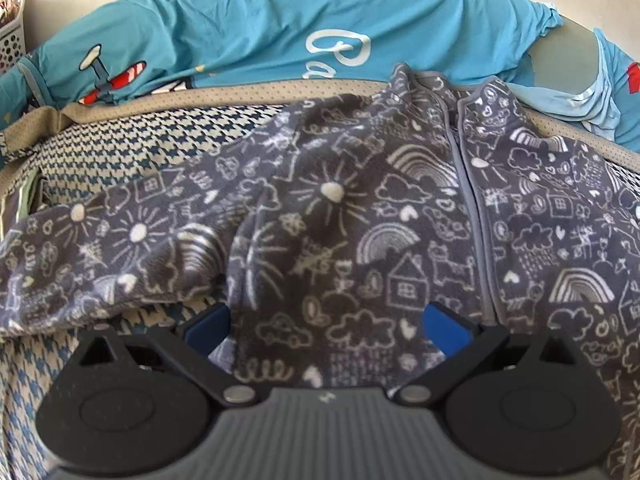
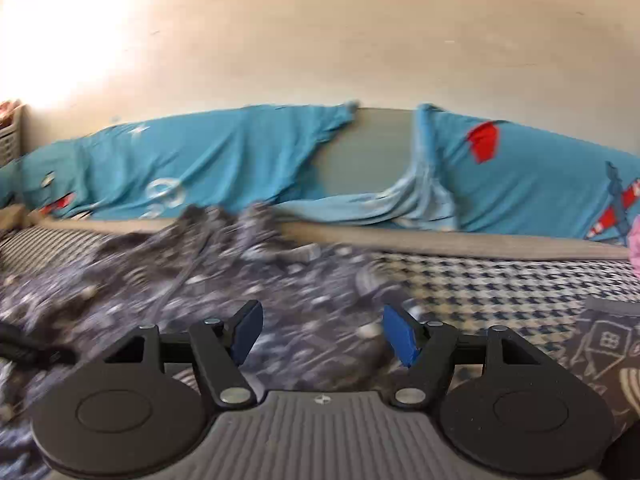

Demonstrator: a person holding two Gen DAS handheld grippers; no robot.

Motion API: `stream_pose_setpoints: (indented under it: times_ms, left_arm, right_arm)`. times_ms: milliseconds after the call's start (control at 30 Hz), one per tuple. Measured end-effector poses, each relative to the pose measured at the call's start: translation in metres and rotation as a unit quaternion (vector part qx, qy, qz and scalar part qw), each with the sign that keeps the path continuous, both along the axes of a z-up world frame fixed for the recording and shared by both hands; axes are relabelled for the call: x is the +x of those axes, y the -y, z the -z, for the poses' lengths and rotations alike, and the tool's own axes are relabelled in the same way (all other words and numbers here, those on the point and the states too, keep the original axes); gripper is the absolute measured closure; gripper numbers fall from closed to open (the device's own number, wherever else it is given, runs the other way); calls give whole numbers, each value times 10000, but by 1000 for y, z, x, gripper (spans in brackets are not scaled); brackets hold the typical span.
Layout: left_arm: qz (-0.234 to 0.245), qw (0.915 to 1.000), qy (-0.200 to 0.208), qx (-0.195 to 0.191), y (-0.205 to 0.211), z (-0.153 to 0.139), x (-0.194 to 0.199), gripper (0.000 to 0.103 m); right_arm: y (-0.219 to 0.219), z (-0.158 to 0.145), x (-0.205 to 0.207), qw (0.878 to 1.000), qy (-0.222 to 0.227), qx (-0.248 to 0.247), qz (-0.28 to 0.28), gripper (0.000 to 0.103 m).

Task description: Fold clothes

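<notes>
A grey fleece zip jacket (image 1: 360, 208) printed with white doodles lies spread face up on the houndstooth bed cover (image 1: 132, 140). Its zip runs up the right half and one sleeve (image 1: 92, 248) stretches out to the left. My left gripper (image 1: 326, 332) hovers over the jacket's lower hem, open wide, its blue pads (image 1: 208, 330) apart and pressing on nothing. In the right wrist view the jacket (image 2: 224, 280) is motion-blurred. My right gripper (image 2: 324, 334) stands open over its right part, nothing pinched. More doodle-print fabric (image 2: 604, 348) shows at the lower right.
A teal sheet with plane prints (image 1: 248, 28) is bunched along the wall behind a beige mesh border (image 1: 224, 94). A white basket (image 1: 10, 36) stands at the far left. Something pink (image 2: 634, 240) peeks in at the right edge. Bare houndstooth cover (image 2: 500, 284) lies right of the jacket.
</notes>
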State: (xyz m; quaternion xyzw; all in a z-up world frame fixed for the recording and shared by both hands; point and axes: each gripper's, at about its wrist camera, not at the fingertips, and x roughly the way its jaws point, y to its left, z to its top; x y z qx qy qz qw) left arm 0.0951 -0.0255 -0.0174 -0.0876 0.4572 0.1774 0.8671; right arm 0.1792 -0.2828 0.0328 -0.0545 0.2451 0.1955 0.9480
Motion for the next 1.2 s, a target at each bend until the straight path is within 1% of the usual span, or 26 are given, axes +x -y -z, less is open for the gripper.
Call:
stream_pose_setpoints:
  times_ms: [133, 300, 433, 567, 600, 667, 700, 733, 767, 833, 967, 1033, 1067, 1167, 1200]
  left_arm:
    - [38, 10000, -44, 35, 1, 2, 0, 0]
    - [34, 9999, -94, 20, -2, 4, 0, 0]
    - [61, 9999, -132, 8, -2, 5, 1, 0]
    - [81, 9998, -181, -8, -4, 7, 1, 0]
    - [81, 9998, -193, -12, -4, 7, 2, 0]
    - [83, 9997, -210, -12, -4, 8, 3, 0]
    - [86, 9997, -216, -10, -4, 8, 3, 0]
    - [90, 9997, -219, -8, -4, 8, 3, 0]
    - [99, 9997, -222, -8, -4, 8, 3, 0]
    - [129, 9997, -212, -4, -4, 8, 3, 0]
    - [259, 9996, -147, -35, -2, 6, 0, 0]
    - [329, 9994, -126, -48, -1, 5, -1, 0]
    - [374, 9992, -120, -48, 0, 5, -1, 0]
    - [553, 9984, -145, 4, 6, 6, -2, 0]
    - [625, 9979, -176, 47, 9, 7, -1, 0]
  right_arm:
    - [13, 10, 23, 9985, -139, 185, 502, 37]
    - [29, 27, 49, 9943, -421, 462, 864, 37]
    - [35, 42, 65, 9917, -639, 479, 1011, 37]
    - [30, 52, 72, 9918, -763, 407, 944, 38]
    - [29, 53, 73, 9920, -783, 406, 904, 40]
    - [26, 55, 75, 9922, -795, 418, 866, 54]
    - [24, 55, 75, 9923, -783, 421, 861, 59]
    - [22, 55, 75, 9924, -773, 424, 856, 72]
    - [21, 55, 75, 9924, -789, 425, 847, 80]
    - [19, 53, 76, 9922, -778, 406, 883, 88]
    - [17, 46, 72, 9920, -635, 321, 1042, 94]
    - [21, 41, 71, 9899, -509, 199, 1306, 95]
    - [27, 38, 72, 9884, -503, 237, 1415, 95]
    - [40, 37, 77, 9845, -756, 510, 1498, 95]
    - [38, 38, 77, 9848, -763, 432, 1497, 95]
